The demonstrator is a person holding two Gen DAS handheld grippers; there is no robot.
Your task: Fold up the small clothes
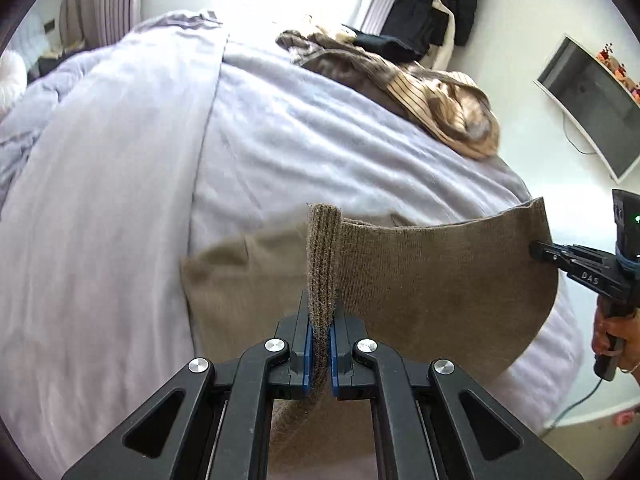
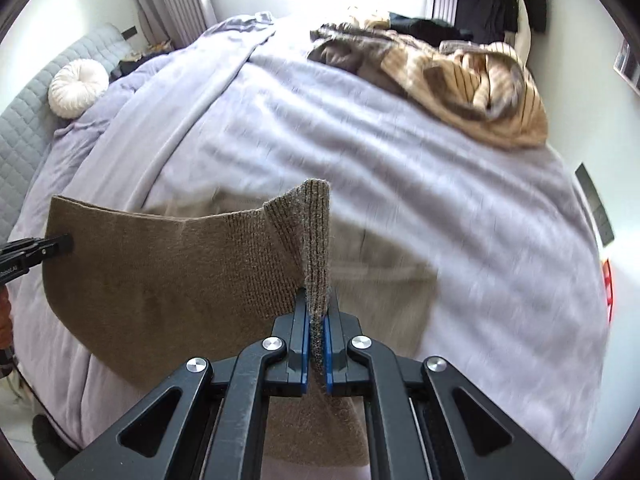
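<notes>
Left wrist view: your left claw (image 1: 320,344) is clamped on a ribbed corner of the brown knitted garment (image 1: 420,280), the cloth pinched flat between its blue pads. Off to the right side, your right claw (image 1: 538,251) grips the opposite corner, and the top edge hangs stretched between the two. The right wrist view agrees: the right claw (image 2: 317,340) is closed tight on its ribbed corner of the garment (image 2: 168,264), with the left claw (image 2: 64,245) biting the far end.

The garment is held up over the near edge of the bed with the lilac cover (image 1: 280,140); its lower part appears to drape onto the cover beneath. I judge you are mid-fold, carrying the held edge across.

Next, you want to keep both claws level and the edge taut, then lay it down squarely so the corners meet.

Farther off, a heap of tan striped and dark brown clothes (image 1: 432,96) waits near the bed's far right corner.
</notes>
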